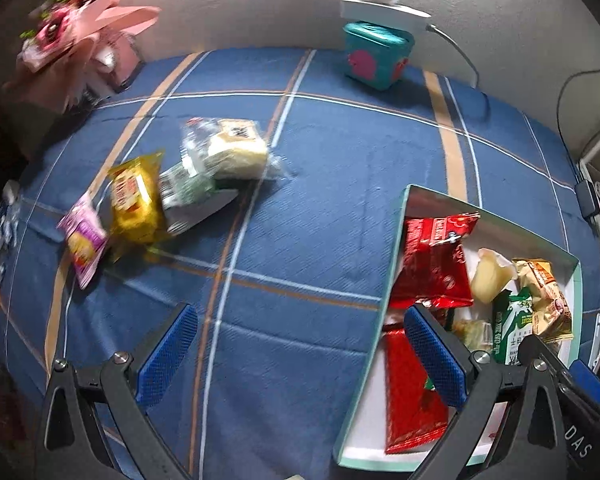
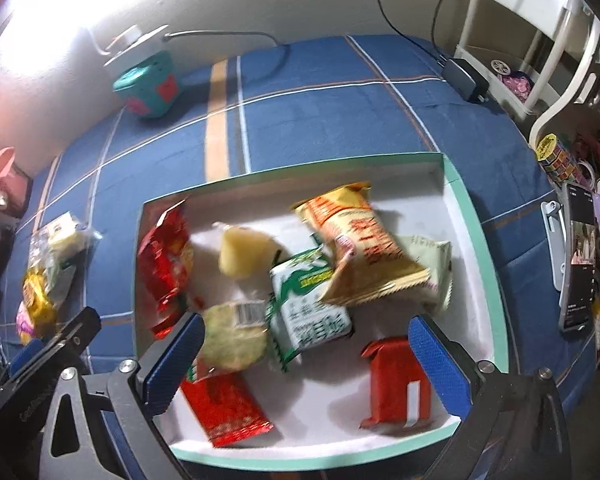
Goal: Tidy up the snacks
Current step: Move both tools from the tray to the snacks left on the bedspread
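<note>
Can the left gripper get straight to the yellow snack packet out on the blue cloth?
Probably yes. The left gripper is open and empty, with only bare tablecloth between it and the yellow packet, though neighbouring packets crowd it.

Dim, motion-blurred fisheye views; lamp glare blows out upper left.

Bare cloth point(image 1: 300, 240) between snack pile point(image 1: 160, 192) and box point(image 1: 394, 264)

One open box point(image 2: 476, 224), eight snack packets inside, four outside.
</note>
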Demonstrator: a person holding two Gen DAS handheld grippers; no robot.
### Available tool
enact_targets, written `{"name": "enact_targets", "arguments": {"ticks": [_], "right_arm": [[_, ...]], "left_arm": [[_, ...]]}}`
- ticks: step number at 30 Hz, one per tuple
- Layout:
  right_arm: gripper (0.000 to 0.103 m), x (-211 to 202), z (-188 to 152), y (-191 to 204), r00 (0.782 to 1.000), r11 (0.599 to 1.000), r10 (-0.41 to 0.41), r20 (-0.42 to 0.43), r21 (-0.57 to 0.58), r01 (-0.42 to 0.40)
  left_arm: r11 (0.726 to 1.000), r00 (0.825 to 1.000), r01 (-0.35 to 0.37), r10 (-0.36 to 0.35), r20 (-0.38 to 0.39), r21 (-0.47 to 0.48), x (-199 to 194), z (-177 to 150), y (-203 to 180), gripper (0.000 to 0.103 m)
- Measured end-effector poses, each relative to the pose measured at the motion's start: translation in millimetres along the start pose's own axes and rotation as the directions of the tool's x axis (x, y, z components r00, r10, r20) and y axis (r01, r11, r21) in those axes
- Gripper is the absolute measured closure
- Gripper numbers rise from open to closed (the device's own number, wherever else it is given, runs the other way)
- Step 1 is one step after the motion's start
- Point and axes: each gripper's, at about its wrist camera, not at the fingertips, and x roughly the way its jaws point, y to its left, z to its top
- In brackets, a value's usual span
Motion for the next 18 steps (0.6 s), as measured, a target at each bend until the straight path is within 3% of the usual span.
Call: {"name": "enact_targets", "arguments": {"ticks": [18], "right_arm": [[0.0,-30.8,-50.2,40.8,0.999,0.997,0.024,0.033,-0.072,-0.021]], "left_arm": [[0.997,0.999,0.004,-0.001,0.037,-0.08,-27.9,-30.0,58.0,0.0]]}}
